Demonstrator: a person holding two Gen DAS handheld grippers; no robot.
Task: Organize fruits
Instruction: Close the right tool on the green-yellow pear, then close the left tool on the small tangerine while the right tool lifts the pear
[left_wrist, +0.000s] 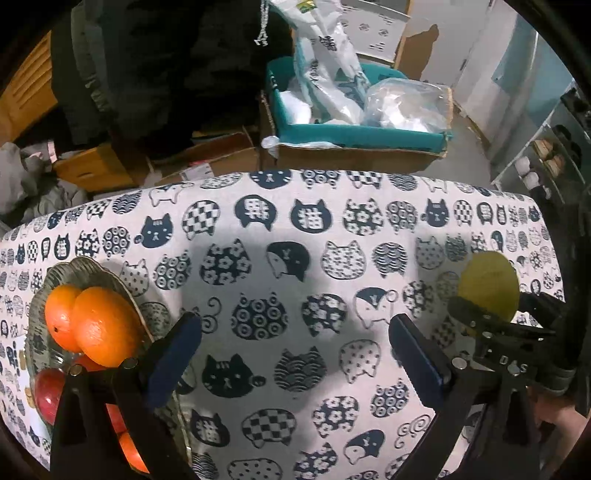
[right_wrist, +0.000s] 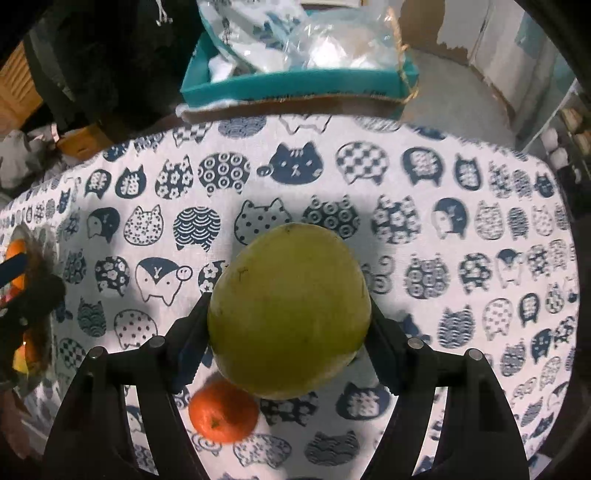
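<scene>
My right gripper (right_wrist: 288, 332) squeezes the green fruit (right_wrist: 290, 314) above the cloth (right_wrist: 443, 229). My left gripper (left_wrist: 295, 354) is wide open, with nothing in it, beside the bowl (left_wrist: 88, 269).

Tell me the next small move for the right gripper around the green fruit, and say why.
Probably close the right gripper a little more until both pads sit firmly on the green fruit. The fruit fills the space between its fingers, while the glass bowl holding oranges sits across the table beside the open left gripper. A secure grip seems wise before carrying it there.
</scene>
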